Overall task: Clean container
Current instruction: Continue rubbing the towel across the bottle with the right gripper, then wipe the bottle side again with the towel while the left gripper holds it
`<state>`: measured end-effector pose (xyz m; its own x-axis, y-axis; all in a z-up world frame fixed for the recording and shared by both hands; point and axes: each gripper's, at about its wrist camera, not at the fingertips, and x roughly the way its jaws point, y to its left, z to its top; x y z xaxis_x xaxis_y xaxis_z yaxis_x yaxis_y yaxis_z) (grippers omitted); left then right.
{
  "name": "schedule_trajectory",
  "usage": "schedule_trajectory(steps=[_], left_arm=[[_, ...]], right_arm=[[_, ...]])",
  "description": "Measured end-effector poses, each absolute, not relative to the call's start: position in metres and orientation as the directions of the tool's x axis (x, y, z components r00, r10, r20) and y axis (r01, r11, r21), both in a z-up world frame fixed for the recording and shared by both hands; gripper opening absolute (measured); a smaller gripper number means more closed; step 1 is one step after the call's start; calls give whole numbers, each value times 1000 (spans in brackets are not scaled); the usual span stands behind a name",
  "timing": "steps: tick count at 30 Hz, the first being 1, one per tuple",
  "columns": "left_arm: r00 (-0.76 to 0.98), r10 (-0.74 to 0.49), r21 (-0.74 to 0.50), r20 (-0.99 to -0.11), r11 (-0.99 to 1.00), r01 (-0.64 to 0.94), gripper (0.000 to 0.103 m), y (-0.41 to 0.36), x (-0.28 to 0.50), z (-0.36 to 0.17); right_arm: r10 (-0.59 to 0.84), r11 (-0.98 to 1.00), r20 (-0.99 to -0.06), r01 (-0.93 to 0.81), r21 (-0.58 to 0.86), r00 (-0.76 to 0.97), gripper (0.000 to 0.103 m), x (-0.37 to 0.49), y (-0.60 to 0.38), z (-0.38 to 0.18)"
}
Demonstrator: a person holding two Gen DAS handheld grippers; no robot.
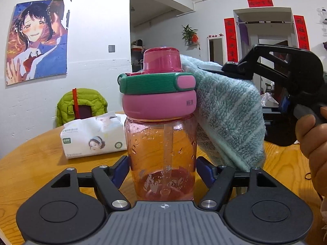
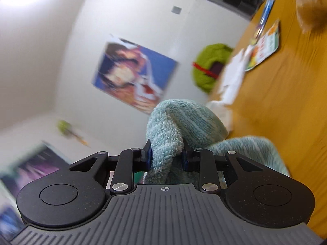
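- A pink see-through bottle [image 1: 161, 153] stands upright on the wooden table [image 1: 40, 163].
- The left gripper [image 1: 161, 168] squeezes the bottle low down, one blue pad on each side.
- The bottle has a pink lid [image 1: 159, 104], a green band [image 1: 149, 83] and a pink cap [image 1: 162, 59] on top.
- Inside there is a clear straw [image 1: 168, 153] and small water drops on the wall. I cannot tell if any drink is left at the bottom.
- The right gripper [image 2: 166, 156] is closed tight on a fluffy light-blue towel [image 2: 169, 134].
- The towel [image 1: 226, 110] hangs against the bottle's right side, touching the lid.
- A hand [image 1: 314, 140] holds the right gripper's handle.
- A white pack of tissues [image 1: 92, 136] lies on the table behind the bottle, a tissue sticking out on top.
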<state>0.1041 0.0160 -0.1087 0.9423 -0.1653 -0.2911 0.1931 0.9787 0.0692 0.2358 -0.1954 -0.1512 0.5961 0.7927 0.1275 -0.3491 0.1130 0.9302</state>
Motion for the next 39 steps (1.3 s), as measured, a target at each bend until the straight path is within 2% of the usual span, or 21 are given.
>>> schedule_trajectory(steps=[2, 7, 10, 12, 13, 17, 19, 21, 26, 28, 31, 33, 37, 39], left_arm=[[942, -165, 68, -290, 979, 193, 69, 17, 104, -109], [944, -160, 71, -288, 980, 188, 69, 17, 105, -110], [944, -159, 71, -288, 980, 187, 69, 17, 106, -110], [945, -158, 73, -288, 980, 186, 70, 17, 106, -110], [945, -156, 74, -287, 980, 185, 70, 17, 106, -110], [945, -156, 74, -287, 980, 184, 70, 17, 106, -110], [945, -156, 74, -287, 980, 184, 70, 17, 106, -110], [947, -151, 72, -285, 981, 178, 69, 17, 107, -110], [950, -128, 70, -286, 985, 155, 69, 19, 108, -110], [950, -127, 71, -287, 986, 154, 69, 19, 107, -110], [950, -116, 71, -289, 987, 143, 70, 17, 107, -110], [952, -97, 64, -291, 991, 120, 77, 15, 104, -108], [952, -15, 25, -307, 999, 24, 81, 12, 95, -102], [947, -38, 22, -318, 999, 48, 80, 9, 94, -102]], right_arm=[[811, 81, 125, -321, 944, 572, 31, 240, -193, -157], [794, 396, -269, -129, 909, 545, 32, 255, -171, -174], [782, 441, -337, -84, 894, 524, 32, 263, -166, -183], [773, 456, -327, -117, 882, 544, 32, 260, -166, -177], [775, 437, -284, -154, 886, 565, 32, 256, -167, -171], [814, 169, 54, -325, 930, 578, 32, 244, -189, -156], [824, 70, 140, -345, 936, 549, 32, 245, -194, -156], [843, 84, 100, -312, 946, 529, 32, 248, -188, -159], [821, 377, -261, -138, 916, 508, 32, 263, -166, -176], [804, 435, -327, -116, 893, 496, 33, 267, -160, -181], [794, 457, -341, -126, 880, 503, 33, 267, -160, -180], [786, 466, -327, -155, 871, 525, 33, 265, -159, -175], [758, 448, -223, -241, 861, 612, 33, 255, -165, -163], [734, 443, -178, -263, 857, 656, 34, 252, -169, -159]])
